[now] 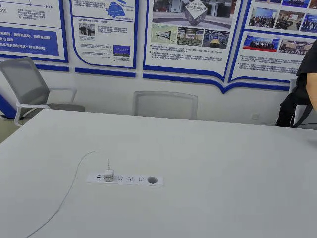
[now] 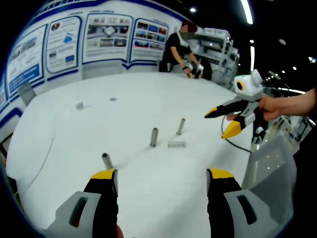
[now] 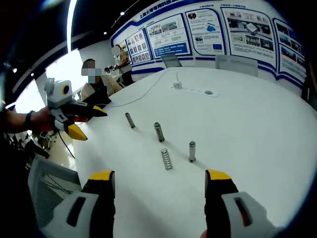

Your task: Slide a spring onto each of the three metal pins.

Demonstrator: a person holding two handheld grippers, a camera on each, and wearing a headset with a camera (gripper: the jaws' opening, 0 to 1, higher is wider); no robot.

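Observation:
In the right gripper view, a bare metal pin (image 3: 192, 151) stands on the white table (image 3: 257, 129). Two more pins (image 3: 159, 132) (image 3: 130, 120) stand farther off and look wrapped in spring coils. A loose spring (image 3: 167, 158) lies flat beside the bare pin. My right gripper (image 3: 161, 176) is open and empty, short of the pins. My left gripper (image 3: 96, 126) comes in from the left, open, off the table edge. The left gripper view has the three pins (image 2: 107, 159) (image 2: 154, 137) (image 2: 181, 126), the lying spring (image 2: 176, 144), my open left gripper (image 2: 161, 176) and the open right gripper (image 2: 216, 126).
A power strip (image 1: 125, 179) with a white plug (image 1: 108, 174) and a thin cable (image 1: 64, 198) lies mid-table. Grey chairs (image 1: 165, 104) (image 1: 25, 87) stand along the far side. A mesh chair back (image 2: 270, 168) is near the table edge. A person (image 2: 181, 49) works at the far end.

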